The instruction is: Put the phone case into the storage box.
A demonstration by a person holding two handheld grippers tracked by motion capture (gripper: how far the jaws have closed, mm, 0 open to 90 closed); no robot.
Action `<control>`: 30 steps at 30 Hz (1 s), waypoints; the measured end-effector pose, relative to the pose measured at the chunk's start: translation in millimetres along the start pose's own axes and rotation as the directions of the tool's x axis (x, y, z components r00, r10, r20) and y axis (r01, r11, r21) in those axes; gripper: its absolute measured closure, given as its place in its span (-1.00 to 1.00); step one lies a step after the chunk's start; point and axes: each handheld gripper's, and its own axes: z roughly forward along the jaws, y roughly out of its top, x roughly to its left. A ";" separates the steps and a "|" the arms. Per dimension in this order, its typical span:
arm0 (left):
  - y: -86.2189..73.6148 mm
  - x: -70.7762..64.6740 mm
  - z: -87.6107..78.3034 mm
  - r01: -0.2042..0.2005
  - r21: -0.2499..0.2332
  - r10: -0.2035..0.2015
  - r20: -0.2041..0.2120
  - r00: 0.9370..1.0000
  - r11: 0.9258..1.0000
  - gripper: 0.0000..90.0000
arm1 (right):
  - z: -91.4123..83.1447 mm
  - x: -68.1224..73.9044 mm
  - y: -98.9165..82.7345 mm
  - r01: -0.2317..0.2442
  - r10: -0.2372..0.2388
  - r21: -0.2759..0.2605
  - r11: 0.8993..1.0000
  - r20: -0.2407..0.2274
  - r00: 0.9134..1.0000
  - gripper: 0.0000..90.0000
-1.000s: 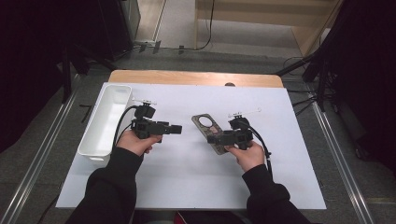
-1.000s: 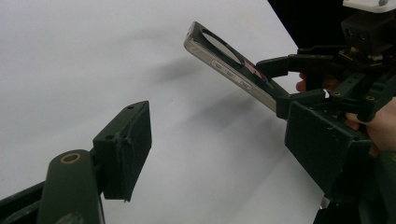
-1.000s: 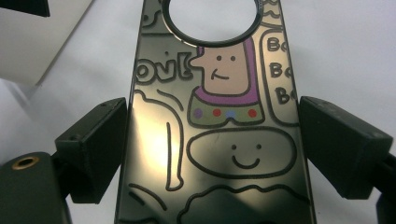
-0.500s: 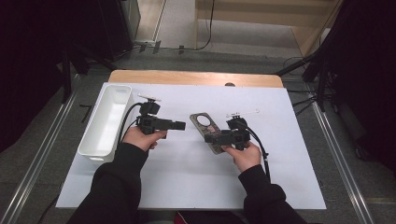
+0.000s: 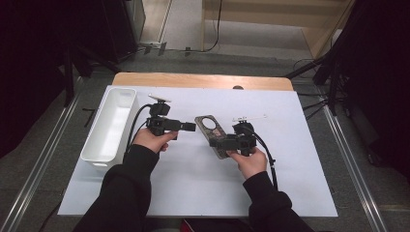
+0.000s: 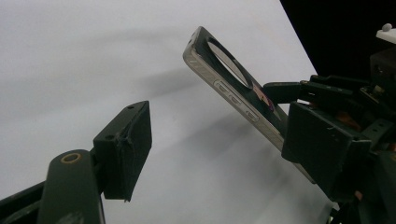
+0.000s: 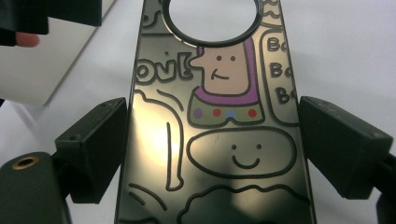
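Phone case (image 7: 219, 130), a glossy one printed with cartoon figures and cut with a round camera hole near its far end, is sitting raised off the white table cover (image 5: 193, 183) near the middle, held by its near end. The right gripper (image 5: 227, 143) is clamping it across its width, one black pad pressing on each long edge in the right gripper view. The left gripper (image 5: 189, 127) is hovering just beside the case's free end with its jaws apart and nothing between them; in the left gripper view one pad (image 6: 126, 149) is standing clear of the tilted case (image 6: 233, 88), whose side buttons are facing it.

Judging by its thin wall and hollow back, the case is probably light and somewhat springy, so squeezing hard across the width is likely bowing it, though from above the flex is too small to tell. Its shiny face looks slippery. The free end beyond the camera hole, taken across the rims, seems the safest second hold. A white bin (image 5: 109, 123) is lying well apart along the left side.
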 end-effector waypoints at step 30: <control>15.2 -8.4 17.8 0.071 0.009 -0.071 -0.037 0.997 0.997 -0.43 | 3.2 7.0 -0.5 -0.010 0.009 -0.044 0.999 -0.007 1.000 -0.76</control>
